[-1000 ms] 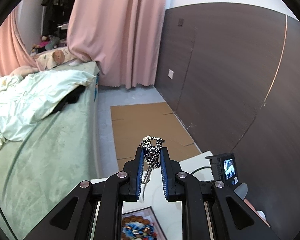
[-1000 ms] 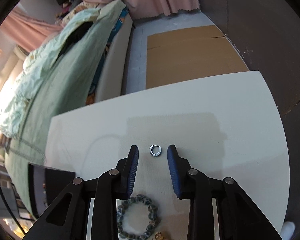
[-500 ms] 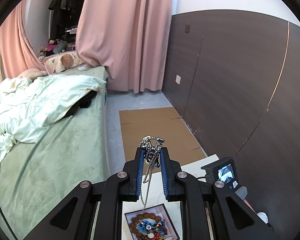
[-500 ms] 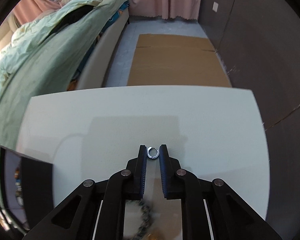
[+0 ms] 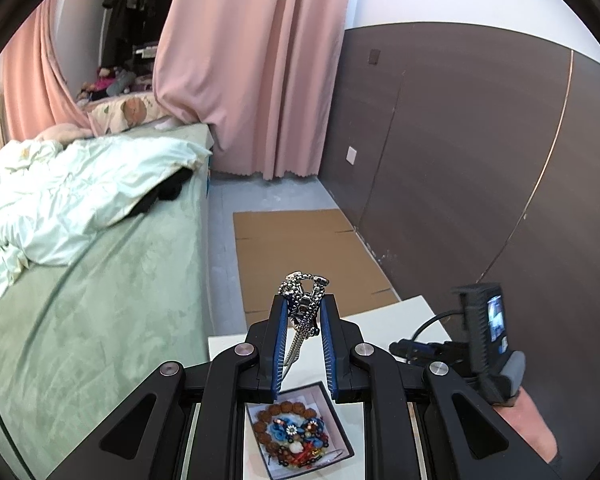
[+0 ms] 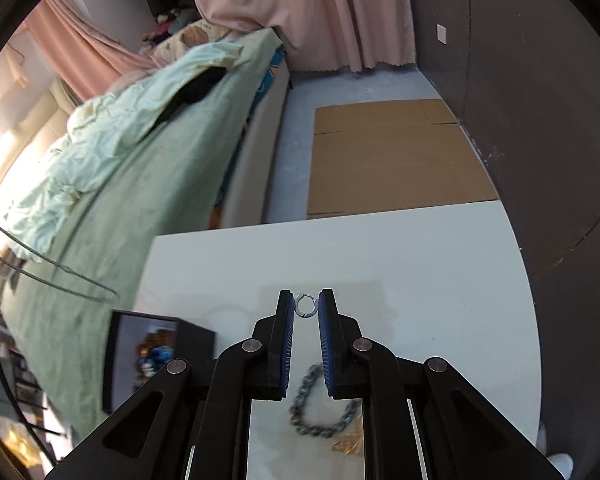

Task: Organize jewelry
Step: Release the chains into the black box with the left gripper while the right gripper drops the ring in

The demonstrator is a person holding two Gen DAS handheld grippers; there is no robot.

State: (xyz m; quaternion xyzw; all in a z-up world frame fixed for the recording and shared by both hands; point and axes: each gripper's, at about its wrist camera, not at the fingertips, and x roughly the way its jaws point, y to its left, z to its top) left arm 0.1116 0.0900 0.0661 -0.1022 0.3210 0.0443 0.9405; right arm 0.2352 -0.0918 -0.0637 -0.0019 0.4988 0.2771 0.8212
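Silver chain (image 5: 303, 303) bunched and pinched between the blue pads of the left gripper (image 5: 303, 312), fingers closed on it, loose end hanging down between them; gripper held up in the air above the white counter (image 5: 384, 320); below it an open box (image 5: 342, 426) sits on the counter, full of brown beads and blue and red pieces; the other gripper's screen unit (image 5: 484, 332) shows at right. Right gripper (image 6: 306, 307) has its fingers closed on a small silver ring (image 6: 305, 306), held at the very tips above the counter (image 6: 420, 272); grey bead bracelet (image 6: 320, 408) lies on the counter under the fingers, blurred; a gold piece (image 6: 348, 444) just beside it, shape unclear; the box (image 6: 118, 360) stands at left. Bed (image 6: 112, 184) and cardboard sheet (image 6: 388, 156) on the floor beyond the counter.
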